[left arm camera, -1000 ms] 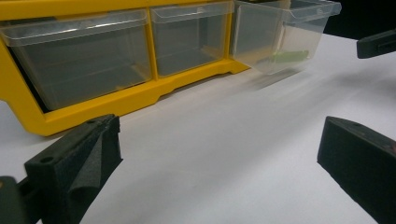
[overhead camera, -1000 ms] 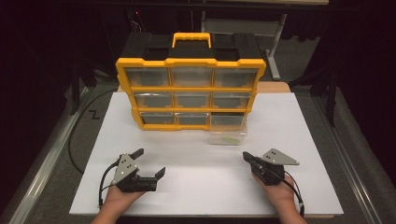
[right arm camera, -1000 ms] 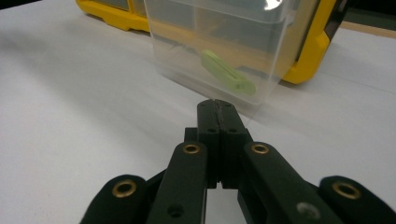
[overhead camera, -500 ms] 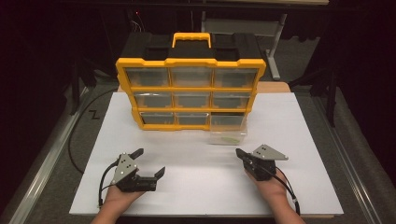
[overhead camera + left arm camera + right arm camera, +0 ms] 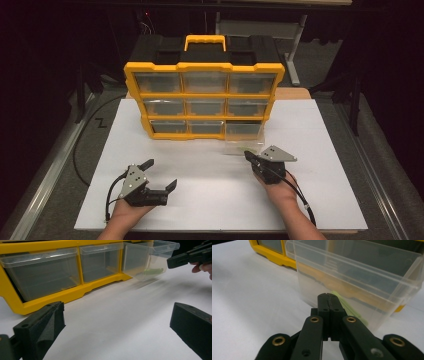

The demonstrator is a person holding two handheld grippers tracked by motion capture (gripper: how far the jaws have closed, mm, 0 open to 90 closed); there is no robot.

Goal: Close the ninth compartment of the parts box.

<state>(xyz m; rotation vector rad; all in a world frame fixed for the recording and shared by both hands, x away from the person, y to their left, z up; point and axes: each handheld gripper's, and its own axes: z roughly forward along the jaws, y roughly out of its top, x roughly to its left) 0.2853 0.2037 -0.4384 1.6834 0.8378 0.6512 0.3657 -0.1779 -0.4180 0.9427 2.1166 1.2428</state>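
Observation:
A yellow organizer (image 5: 204, 100) with clear drawers stands upright at the back of the white board (image 5: 330, 150). Its bottom-right drawer (image 5: 243, 137) is pulled partly out, and a pale green item (image 5: 344, 303) lies inside. My right gripper (image 5: 248, 156) is shut with nothing between its jaws. In the right gripper view its tip (image 5: 328, 296) sits just in front of the clear drawer (image 5: 362, 282). My left gripper (image 5: 161, 173) rests open at the near left, empty, pointing at the organizer's bottom row. The left gripper view has the drawer (image 5: 147, 262) and the right gripper (image 5: 175, 262) at far right.
A black case (image 5: 165, 50) with a yellow handle (image 5: 205, 42) stands behind the organizer. A black cable (image 5: 77, 155) loops off the board's left side. Bare white board lies between the two grippers and in front of the organizer.
My right gripper has moved forward and left, toward the pulled-out drawer, staying shut. The left gripper has not moved.

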